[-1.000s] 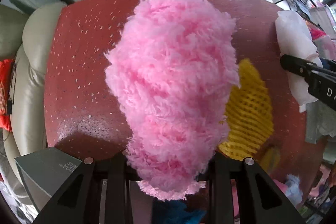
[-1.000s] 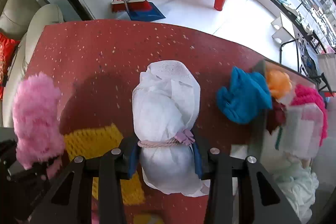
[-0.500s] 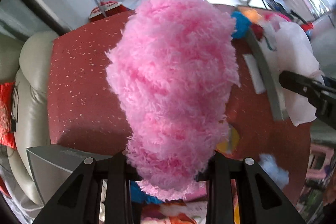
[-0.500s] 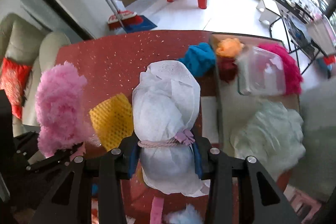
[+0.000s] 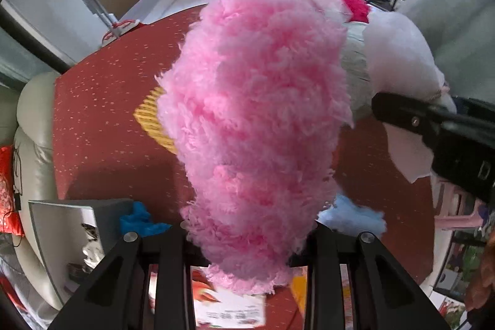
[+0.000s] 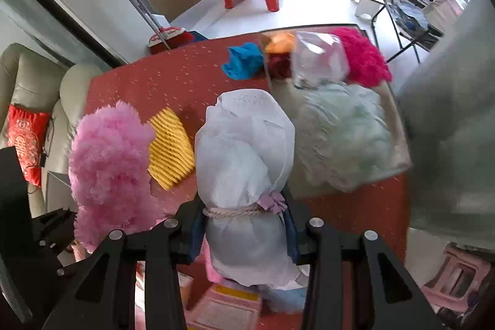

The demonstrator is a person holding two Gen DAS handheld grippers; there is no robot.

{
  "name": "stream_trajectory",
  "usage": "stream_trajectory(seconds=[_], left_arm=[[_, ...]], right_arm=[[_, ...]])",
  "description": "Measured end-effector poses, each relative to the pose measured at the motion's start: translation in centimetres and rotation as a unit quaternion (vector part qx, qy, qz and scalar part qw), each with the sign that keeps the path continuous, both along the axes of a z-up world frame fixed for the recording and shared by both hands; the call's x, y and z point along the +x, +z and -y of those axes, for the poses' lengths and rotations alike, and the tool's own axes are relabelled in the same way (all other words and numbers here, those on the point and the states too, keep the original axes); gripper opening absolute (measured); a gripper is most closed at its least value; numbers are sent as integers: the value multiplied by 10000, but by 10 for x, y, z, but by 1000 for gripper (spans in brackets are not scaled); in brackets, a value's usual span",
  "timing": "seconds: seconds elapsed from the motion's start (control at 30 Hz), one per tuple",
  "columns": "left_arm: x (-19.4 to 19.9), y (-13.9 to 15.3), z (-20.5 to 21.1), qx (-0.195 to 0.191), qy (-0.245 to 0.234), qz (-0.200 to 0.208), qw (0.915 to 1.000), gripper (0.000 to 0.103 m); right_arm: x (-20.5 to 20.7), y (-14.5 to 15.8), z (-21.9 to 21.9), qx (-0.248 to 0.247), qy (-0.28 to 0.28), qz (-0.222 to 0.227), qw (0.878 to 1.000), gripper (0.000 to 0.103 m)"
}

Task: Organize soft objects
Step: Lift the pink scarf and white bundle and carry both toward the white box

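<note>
At frame centre above the red speckled table (image 6: 173,76), the left gripper (image 5: 247,240) clamps a fluffy pink yarn duster (image 5: 260,119); the right gripper (image 6: 244,225) squeezes a white cloth bundle tied with cord (image 6: 244,156).

Red speckled surface (image 6: 191,73). Yellow ribbed pad (image 6: 168,149) lies flat near its left side. Blue cloth (image 6: 243,61) bunched at far edge, touching tray (image 6: 397,126). Light blue fluff (image 5: 352,215) near front edge.
</note>
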State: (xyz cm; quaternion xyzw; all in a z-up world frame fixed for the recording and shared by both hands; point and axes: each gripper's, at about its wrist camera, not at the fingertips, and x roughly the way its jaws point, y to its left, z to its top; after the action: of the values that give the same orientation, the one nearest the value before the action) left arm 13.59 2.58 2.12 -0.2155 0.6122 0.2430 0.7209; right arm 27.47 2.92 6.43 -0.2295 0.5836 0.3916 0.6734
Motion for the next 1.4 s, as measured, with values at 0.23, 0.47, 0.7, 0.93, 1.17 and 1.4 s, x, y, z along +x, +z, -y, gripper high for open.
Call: stream_trajectory(seconds=[0.23,0.47,0.7,0.93,1.17,1.4], left_arm=[[5,19,32,18,-276,65,9996,32],[15,34,60,358,-783,-3,9963,32],[4,43,95,702,-1525,-24,9858,32],[-14,62,108,884,-1864,197,9783,32],[-38,67,117,824,-1984,279,9762,32],[-51,73,130,865,-1911,289,9773,32]], right_arm=[[5,13,58,59,-197,-91,9997,45],[-5,18,100,82,-492,-140,9987,45],[-29,27,126,24,-749,-12,9972,45],[-58,44,152,-25,-879,204,9959,45],[-90,62,171,-49,-1084,322,9936,45],[-116,67,183,51,-930,285,9952,45]])
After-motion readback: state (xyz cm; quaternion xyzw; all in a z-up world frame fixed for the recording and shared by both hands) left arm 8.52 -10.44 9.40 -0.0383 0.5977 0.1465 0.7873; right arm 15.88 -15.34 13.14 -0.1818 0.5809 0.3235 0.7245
